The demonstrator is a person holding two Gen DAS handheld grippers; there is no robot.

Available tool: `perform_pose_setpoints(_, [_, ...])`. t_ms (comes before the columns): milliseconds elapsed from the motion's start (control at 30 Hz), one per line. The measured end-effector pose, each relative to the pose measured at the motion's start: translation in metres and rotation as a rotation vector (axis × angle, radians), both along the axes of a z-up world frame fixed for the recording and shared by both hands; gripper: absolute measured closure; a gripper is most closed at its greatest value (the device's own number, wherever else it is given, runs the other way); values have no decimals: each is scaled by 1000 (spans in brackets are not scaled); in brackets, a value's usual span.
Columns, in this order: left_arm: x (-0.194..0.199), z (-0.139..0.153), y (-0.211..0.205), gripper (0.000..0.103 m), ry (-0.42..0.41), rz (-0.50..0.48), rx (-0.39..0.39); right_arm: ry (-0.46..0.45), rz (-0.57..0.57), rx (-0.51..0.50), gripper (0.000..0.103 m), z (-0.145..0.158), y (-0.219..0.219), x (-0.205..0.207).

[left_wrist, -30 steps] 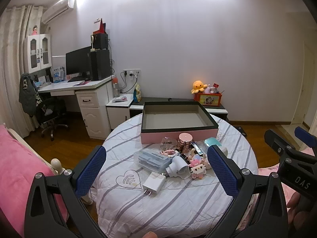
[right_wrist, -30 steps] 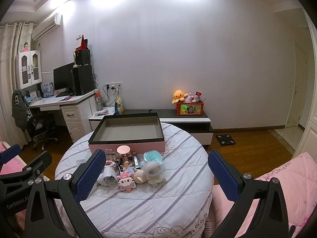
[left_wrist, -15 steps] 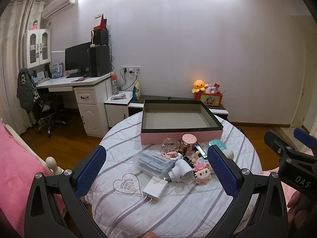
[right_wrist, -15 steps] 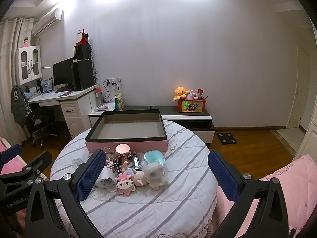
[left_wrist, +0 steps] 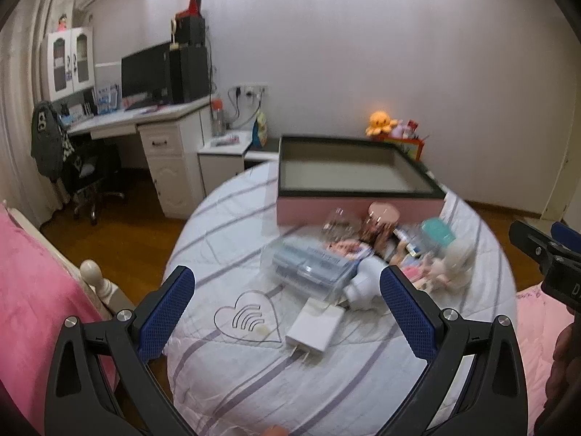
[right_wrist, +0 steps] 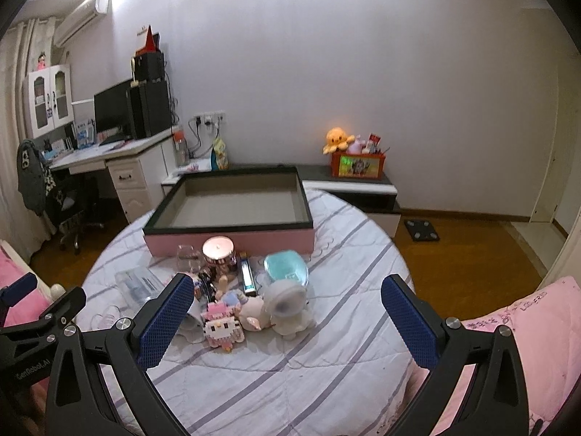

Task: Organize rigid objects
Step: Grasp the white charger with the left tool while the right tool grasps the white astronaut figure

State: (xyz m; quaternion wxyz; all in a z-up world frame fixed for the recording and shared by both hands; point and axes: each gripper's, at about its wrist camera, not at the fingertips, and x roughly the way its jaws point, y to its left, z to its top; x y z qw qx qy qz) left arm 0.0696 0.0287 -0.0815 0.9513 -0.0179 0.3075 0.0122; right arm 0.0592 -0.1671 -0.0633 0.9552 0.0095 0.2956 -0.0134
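Note:
A round table (left_wrist: 254, 392) (right_wrist: 319, 370) with a striped white cover carries an empty pink box with a dark rim (left_wrist: 357, 209) (right_wrist: 232, 241) at its far side. In front of the box lies a cluster of small items: a clear plastic case (left_wrist: 312, 263), a white charger (left_wrist: 314, 328), a rose-gold lidded jar (right_wrist: 218, 250), a teal case (right_wrist: 285, 267), a pink block figure (right_wrist: 221, 328) and a white round toy (right_wrist: 288, 305). My left gripper (left_wrist: 287, 312) hangs open above the charger and the heart mark. Open too, my right gripper (right_wrist: 287, 316) hovers over the toys.
A white desk (right_wrist: 120, 167) with a monitor and an office chair stands at the left wall. A low cabinet (right_wrist: 348, 189) holds a red box and an orange plush. Pink bedding (left_wrist: 32, 290) (right_wrist: 526, 330) flanks the table. Wooden floor surrounds it.
Both grippers have moved closer to the table and tilted down, so the items look larger. The left wrist view is now motion-blurred. Both stay open and nothing was picked up.

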Motion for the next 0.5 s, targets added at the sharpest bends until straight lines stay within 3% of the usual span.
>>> perform_pose_setpoints(267, [24, -42, 6, 0, 112, 0, -8, 149, 4, 23, 0, -45, -5, 31])
perform_pose_setpoints(500, [32, -71, -9, 0, 193, -87, -21, 221, 8, 42, 0, -66, -10, 49])
